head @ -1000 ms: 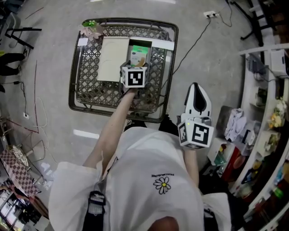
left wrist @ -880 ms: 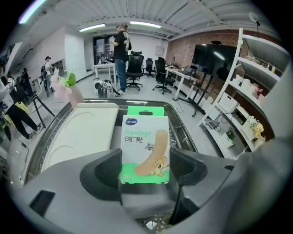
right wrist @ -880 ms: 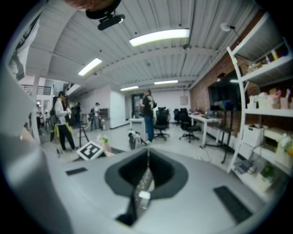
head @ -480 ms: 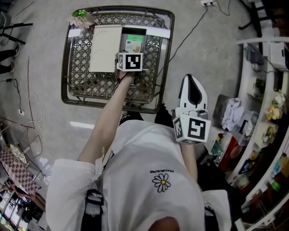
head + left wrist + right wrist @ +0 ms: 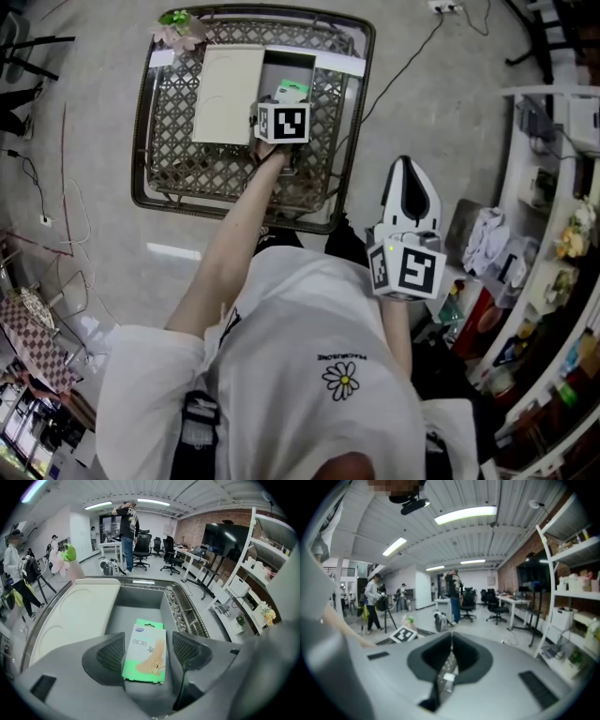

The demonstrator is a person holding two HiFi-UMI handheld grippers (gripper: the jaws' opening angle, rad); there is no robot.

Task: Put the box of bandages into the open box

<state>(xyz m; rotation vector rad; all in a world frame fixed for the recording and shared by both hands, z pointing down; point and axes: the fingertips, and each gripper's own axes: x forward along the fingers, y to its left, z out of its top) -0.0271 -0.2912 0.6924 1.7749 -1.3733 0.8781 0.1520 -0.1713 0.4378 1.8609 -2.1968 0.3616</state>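
Note:
The box of bandages point(image 5: 144, 651) is green and white with a foot pictured on it. My left gripper point(image 5: 145, 649) is shut on it, a pad on each long side. It hangs over the inside of the open grey box point(image 5: 136, 603), whose cream lid point(image 5: 75, 616) lies folded out to the left. In the head view the left gripper point(image 5: 287, 101) reaches over the open box point(image 5: 286, 62) and only the green top of the bandage box point(image 5: 293, 89) shows past the marker cube. My right gripper point(image 5: 410, 183) stays by the person's body, shut and empty point(image 5: 451, 656).
The open box sits in a dark wire basket point(image 5: 178, 159) on the concrete floor, with a small flower decoration point(image 5: 178, 23) at its far left corner. White shelves point(image 5: 553, 187) with clutter stand at the right. A cable point(image 5: 403, 80) runs across the floor. People stand far behind.
My left gripper has carried the bandage box farther out over the open box. The right gripper has barely moved.

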